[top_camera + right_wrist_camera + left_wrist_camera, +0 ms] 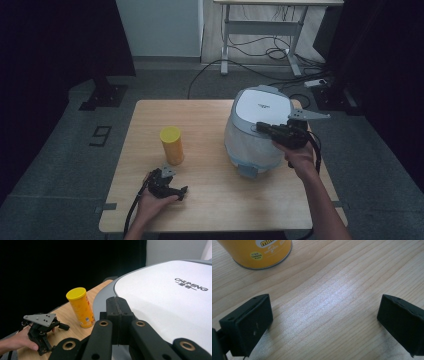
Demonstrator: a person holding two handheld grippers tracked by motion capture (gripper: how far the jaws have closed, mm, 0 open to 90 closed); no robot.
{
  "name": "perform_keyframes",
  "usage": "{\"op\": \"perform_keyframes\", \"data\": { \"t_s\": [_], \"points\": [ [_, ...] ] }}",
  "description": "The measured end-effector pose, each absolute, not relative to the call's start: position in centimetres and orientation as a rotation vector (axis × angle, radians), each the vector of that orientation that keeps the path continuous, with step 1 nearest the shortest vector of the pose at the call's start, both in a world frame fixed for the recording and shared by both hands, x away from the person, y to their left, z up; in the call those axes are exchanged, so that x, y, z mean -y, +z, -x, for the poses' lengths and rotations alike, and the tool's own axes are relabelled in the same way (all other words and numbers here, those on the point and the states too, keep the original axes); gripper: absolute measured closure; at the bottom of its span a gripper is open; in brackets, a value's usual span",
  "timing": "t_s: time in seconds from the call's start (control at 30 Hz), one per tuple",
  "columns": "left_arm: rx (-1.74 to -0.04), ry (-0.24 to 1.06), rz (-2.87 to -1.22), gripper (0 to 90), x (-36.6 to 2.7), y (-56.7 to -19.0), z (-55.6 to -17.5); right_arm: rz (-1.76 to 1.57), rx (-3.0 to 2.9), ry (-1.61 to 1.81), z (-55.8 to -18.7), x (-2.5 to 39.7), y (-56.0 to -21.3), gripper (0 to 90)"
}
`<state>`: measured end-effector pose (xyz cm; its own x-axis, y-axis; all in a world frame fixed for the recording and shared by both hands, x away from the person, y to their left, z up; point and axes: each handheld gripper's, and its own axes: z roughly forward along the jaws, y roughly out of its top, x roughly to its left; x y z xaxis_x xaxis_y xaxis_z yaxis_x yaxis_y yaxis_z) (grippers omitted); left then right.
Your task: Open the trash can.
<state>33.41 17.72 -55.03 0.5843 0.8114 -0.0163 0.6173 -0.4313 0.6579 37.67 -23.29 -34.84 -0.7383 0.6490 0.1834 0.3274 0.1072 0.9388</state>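
Observation:
A yellow cylindrical can (171,145) with a yellow lid stands upright on the wooden table (210,200), left of centre. A white and grey rice cooker (257,120) with its lid down sits at the right. My left gripper (167,184) rests on the table just in front of the can, open, with bare wood between its jaws (324,322); the can's base (259,252) lies beyond its left jaw. My right gripper (261,127) is shut, jaws pressed together (117,311) with nothing seen between them, at the front rim of the cooker's lid (170,305).
The table's front and left parts are bare wood. Behind the table the floor carries cables (260,50), a power strip (318,82) and a white desk frame (260,25). Dark curtains hang on both sides.

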Motion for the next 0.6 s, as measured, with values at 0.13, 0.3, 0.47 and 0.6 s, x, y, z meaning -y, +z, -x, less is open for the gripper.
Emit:
{"op": "perform_keyframes", "data": {
  "t_s": [0.13,0.3,0.47,0.6],
  "points": [
    [-1.130,0.404,-2.191,0.0,-17.72,-55.03,-33.41,-0.956,-2.116,1.670,-37.49,23.39,-34.93,89.4],
    [-1.131,0.404,-2.190,0.0,-17.72,-55.03,-33.40,-0.957,-2.123,1.671,-37.50,23.45,-34.93,89.5],
    [-1.131,0.404,-2.190,0.0,-17.72,-55.03,-33.40,-0.956,-2.117,1.688,-37.52,23.53,-35.07,89.5],
    [-1.131,0.405,-2.190,0.0,-17.72,-55.03,-33.40,-0.953,-2.119,1.685,-37.51,23.52,-35.09,89.5]
  ]
}}
